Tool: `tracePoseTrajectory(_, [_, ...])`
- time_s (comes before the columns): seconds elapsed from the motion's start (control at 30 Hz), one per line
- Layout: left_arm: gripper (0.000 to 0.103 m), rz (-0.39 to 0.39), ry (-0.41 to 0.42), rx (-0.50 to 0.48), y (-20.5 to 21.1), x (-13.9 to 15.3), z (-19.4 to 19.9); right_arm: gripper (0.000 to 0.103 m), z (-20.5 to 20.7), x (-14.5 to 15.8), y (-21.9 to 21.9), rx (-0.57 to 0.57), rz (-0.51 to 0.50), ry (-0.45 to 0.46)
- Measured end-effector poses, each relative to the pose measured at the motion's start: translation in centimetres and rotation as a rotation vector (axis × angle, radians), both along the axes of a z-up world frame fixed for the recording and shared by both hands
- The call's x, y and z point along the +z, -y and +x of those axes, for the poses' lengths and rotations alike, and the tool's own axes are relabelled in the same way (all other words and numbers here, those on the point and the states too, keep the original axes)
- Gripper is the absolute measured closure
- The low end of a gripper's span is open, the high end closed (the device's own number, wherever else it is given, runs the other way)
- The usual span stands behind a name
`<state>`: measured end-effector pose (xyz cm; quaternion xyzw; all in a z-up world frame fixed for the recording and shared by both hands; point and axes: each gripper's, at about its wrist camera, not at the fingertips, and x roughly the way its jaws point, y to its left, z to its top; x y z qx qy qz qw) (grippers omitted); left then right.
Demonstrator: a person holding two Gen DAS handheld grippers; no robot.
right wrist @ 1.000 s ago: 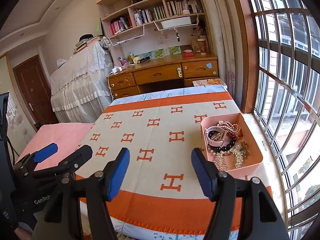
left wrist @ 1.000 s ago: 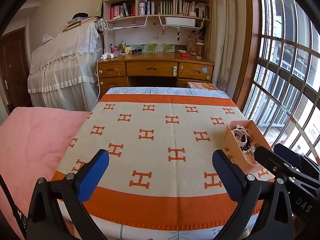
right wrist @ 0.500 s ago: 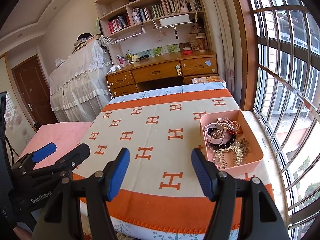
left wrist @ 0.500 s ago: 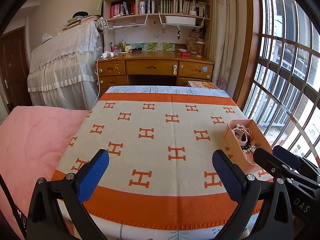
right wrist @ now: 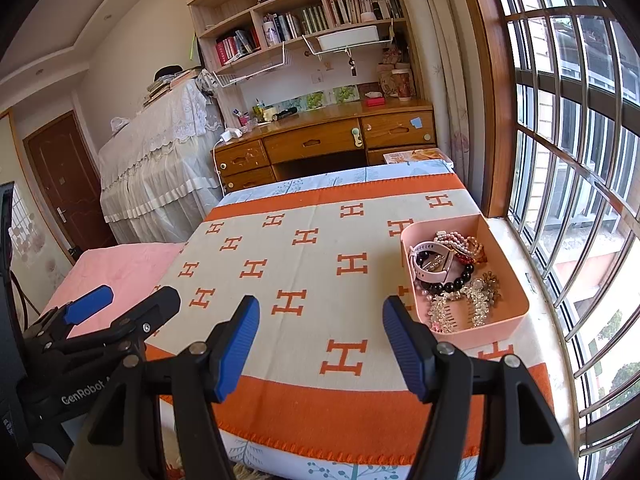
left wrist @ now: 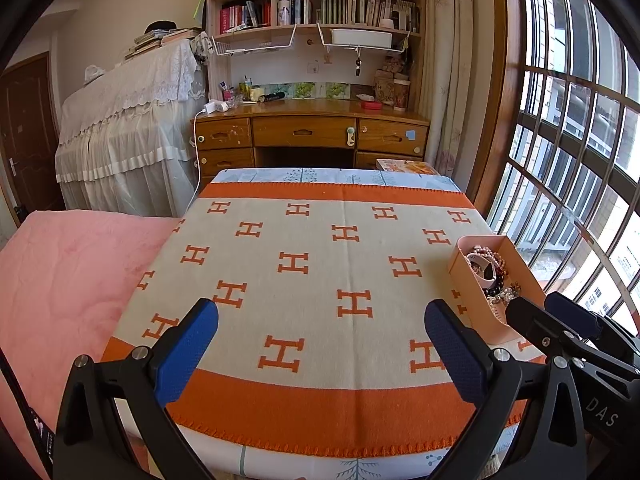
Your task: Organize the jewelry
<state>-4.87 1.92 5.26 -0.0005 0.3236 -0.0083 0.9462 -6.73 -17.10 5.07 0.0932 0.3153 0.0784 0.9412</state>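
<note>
Jewelry (right wrist: 452, 276) all heaped in pink tray (right wrist: 516, 300), 2 o'clock on orange-patterned blanket (right wrist: 304, 272): pink watch, pearl and black-bead bracelets, possibly rhinestone hair combs. Left gripper (left wrist: 320, 340) and right gripper (right wrist: 320, 324) hover gaping, empty, near edge. Fits sorted or unsorted.

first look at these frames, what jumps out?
The cream blanket with orange H marks covers the whole table. At its right edge by the barred window sits a pink tray holding a jumble of jewelry: a pink watch, bead bracelets, sparkly pieces. The left gripper and right gripper hover open and empty over the near edge.
</note>
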Motion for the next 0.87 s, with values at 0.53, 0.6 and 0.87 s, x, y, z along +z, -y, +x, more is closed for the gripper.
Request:
tracePoseTrajectory(0.53, [0.001,-0.004,-0.002,0.0,-0.19,-0.14,-0.06,0.038,0.04,0.2,0.01,-0.001,0.001,-0.003])
tracePoseTrajectory(0.6, [0.001,-0.005,-0.001,0.0,-0.22,-0.17,-0.15,0.038,-0.01,0.19,0.03,-0.001,0.001,-0.002])
tracePoseTrajectory(0.87, [0.001,-0.011,-0.006,0.003,-0.42,-0.36,-0.44,0.038,0.05,0.37,-0.05,-0.002,0.001,-0.003])
